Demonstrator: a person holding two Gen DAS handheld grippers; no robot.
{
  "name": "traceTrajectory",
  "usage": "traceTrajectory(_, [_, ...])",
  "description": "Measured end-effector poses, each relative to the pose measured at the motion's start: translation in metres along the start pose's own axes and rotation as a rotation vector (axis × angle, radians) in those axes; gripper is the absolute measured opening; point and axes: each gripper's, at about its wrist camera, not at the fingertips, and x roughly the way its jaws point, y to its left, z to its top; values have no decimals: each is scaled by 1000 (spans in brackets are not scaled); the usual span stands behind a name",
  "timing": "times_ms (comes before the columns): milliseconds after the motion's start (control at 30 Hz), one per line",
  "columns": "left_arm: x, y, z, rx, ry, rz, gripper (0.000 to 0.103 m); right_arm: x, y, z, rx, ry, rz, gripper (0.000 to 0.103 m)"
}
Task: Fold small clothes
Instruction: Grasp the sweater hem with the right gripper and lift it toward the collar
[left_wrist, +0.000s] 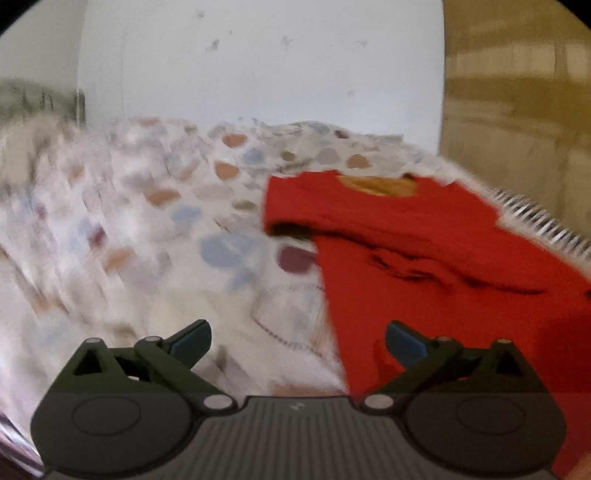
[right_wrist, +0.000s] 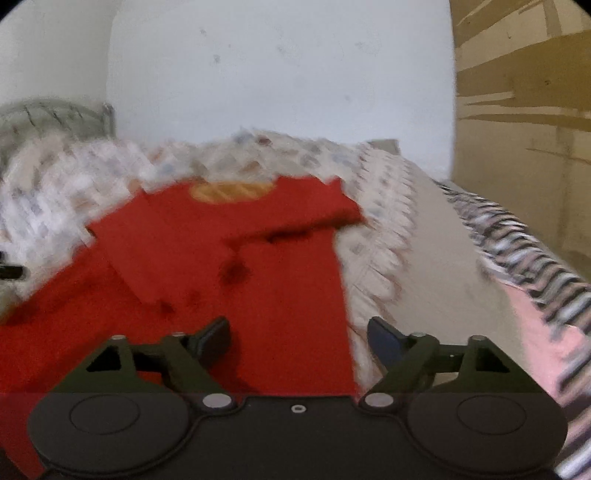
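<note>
Both views are smeared by motion blur, so fine detail is hard to read. In the left wrist view, a bedspread (left_wrist: 155, 221) with pale blue, orange and maroon spots is filling the left and centre, its pattern dissolving into streaks toward the left edge, where a metal bed frame (left_wrist: 44, 101) is only barely making itself out against the white wall (left_wrist: 258, 66). The left gripper (left_wrist: 298, 341) is hovering with its fingers standing wide apart and nothing between them; its left blue pad (left_wrist: 190, 341) is showing over the bedspread and the right one over red cloth. To the right, the red shirt (left_wrist: 424, 258) is lying spread on the bed, neckline away from the camera with an orange-yellow inner collar (left_wrist: 380, 184) showing, one sleeve reaching left; its lower hem is running out of frame at the bottom right. A dark mark on its chest is probably a print or a crease, too blurred to tell. In the right wrist view, the shirt (right_wrist: 184, 277) is taking up the left half, cut off at the left and bottom edges. The right gripper (right_wrist: 298, 338) is likewise spread open and empty, its left finger over the shirt, its right one over the bedspread (right_wrist: 388, 258) just past the shirt's side edge. Farther right, a striped cloth (right_wrist: 524, 254) is running along the bed's edge beside a brown wooden panel (right_wrist: 517, 110).
</note>
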Motion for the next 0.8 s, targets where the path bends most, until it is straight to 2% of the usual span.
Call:
traceTrajectory(33, [-4,2,-6,-21,4,-15,102,-3,-2,-6,-19,3,-34,96])
traceTrajectory(67, [-6,1,-12,-21,22,0,102,-8,-6,-11,-21,-2,-50,98])
traceTrajectory(200, [-4,3,-30,35,108,108,102,-22,-25,-22,-15,15,-95,102])
traceTrajectory(267, [-8,9,-35,12,105,99,102,-28,-28,-26,-50,21,-116,102])
traceTrajectory(400, [-14,21,-36,-53,124,100,102,-47,-33,-33,-74,20,-100,102])
traceTrajectory(533, [-27,25,-39,-10,150,217,102,-68,-31,-42,-112,14,-102,102])
traceTrajectory(667, [-50,25,-38,-30,103,173,102,-95,-27,-58,-119,-24,-28,102])
traceTrajectory(800, [-59,16,-34,-33,72,138,102,-101,-6,-79,-226,2,-22,102])
